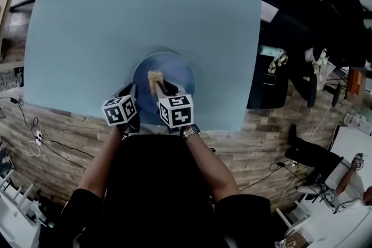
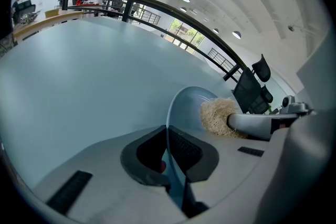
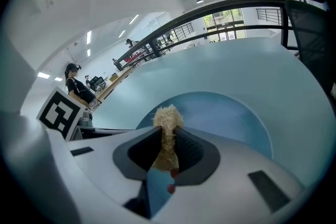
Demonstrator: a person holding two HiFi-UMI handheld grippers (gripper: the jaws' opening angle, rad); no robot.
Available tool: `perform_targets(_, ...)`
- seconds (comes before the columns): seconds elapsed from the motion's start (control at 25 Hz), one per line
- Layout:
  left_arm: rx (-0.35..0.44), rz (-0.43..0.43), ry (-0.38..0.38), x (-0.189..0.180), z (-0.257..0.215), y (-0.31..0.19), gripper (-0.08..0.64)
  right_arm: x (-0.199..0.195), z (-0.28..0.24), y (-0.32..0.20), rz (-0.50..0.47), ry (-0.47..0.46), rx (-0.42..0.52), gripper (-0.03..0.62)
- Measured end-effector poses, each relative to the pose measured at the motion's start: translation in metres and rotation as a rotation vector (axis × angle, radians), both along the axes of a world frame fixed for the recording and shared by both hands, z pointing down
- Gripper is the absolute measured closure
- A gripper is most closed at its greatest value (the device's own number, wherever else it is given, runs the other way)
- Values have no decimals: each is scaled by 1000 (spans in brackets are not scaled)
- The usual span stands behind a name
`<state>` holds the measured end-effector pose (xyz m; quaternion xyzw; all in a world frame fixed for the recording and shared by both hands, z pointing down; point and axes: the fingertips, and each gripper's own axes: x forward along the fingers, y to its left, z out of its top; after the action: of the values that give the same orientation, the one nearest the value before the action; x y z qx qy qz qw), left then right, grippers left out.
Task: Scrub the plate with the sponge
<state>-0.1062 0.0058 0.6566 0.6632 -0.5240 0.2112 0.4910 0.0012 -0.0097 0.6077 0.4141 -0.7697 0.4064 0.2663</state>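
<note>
A blue plate (image 1: 174, 69) lies near the front edge of the light blue table (image 1: 116, 20). My left gripper (image 1: 131, 100) is shut on the plate's near left rim (image 2: 169, 128), the thin edge pinched between its jaws. My right gripper (image 1: 164, 90) is shut on a tan fibrous sponge (image 1: 154, 79), holding it over the plate's middle. In the right gripper view the sponge (image 3: 168, 128) sticks up between the jaws with the plate (image 3: 231, 118) just beyond. The left gripper view shows the sponge (image 2: 218, 115) against the plate's face.
The table's front edge (image 1: 192, 125) runs just behind the grippers, with wood-pattern floor (image 1: 261, 142) below. Dark office chairs (image 1: 302, 38) stand right of the table. Cables (image 1: 35, 136) lie on the floor at left. A person (image 3: 76, 89) stands far off beyond the table.
</note>
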Motion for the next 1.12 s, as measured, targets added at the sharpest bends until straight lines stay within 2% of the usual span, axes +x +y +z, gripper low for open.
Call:
perform_targets(0.36,-12,-8,16,0,-1,1,549,-19,5,14,0,-39,-34,520)
perform_targets(0.76,-13,-25,38,3,0,2,548,-43,13,29,-51,-52,-53,520)
perform_targets(1.12,-18,-26,36,1,-1,4,548,-44,13,30,-48,-45,-53,520)
